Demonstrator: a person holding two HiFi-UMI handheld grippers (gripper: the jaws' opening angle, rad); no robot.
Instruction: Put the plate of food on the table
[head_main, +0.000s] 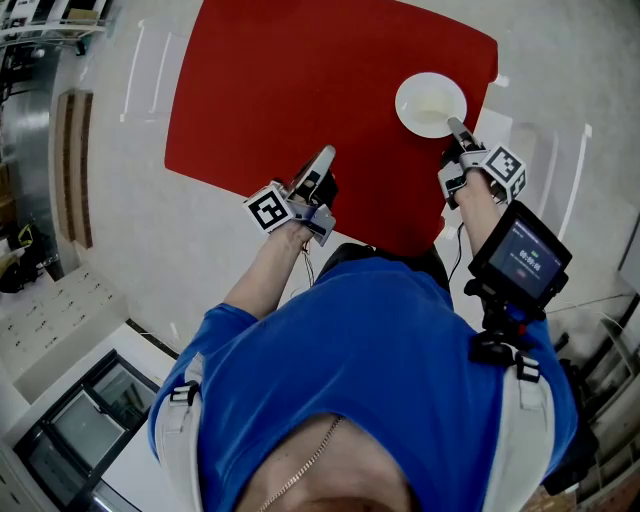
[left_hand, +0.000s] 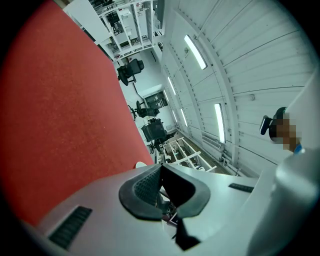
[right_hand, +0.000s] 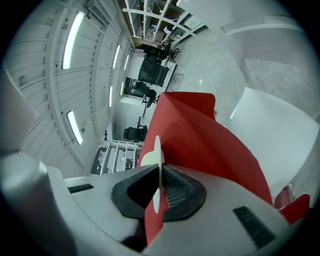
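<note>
The right gripper (head_main: 455, 128) nips only the rim of the plate (head_main: 430, 103), which may tilt and slip; the left gripper (head_main: 325, 160) is closed, empty

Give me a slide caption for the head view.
The right gripper clamps the white plate by its rim at the red table; the left gripper is empty.

No readable text, forearm screen (head_main: 527, 258) — lettering too blurred to read
</note>
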